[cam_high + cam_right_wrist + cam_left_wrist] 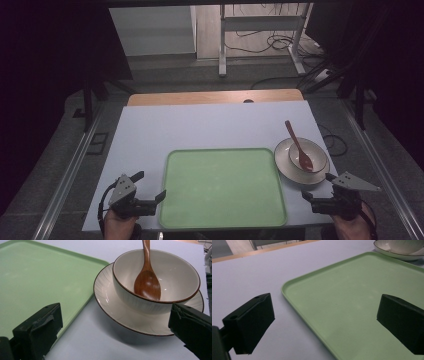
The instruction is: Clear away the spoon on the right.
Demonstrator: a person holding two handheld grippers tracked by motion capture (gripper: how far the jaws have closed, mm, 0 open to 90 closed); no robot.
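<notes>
The table (pixel 150 130) carried a bare green tray (pixel 222 187); right of it sat a plate (pixel 285 162) holding a bowl (pixel 315 150) and spoon (pixel 298 146). That stack lay just ahead of the right gripper (pixel 320 187), handle pointing away. Both it and the left gripper (pixel 150 186) gaped wide, empty.

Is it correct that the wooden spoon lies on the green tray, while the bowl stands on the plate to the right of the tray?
Not quite. The wooden spoon rests inside the bowl, not on the green tray, which is bare. The right gripper view shows this clearly. The rest holds: the bowl stands on the plate, to the right of the tray.
</notes>
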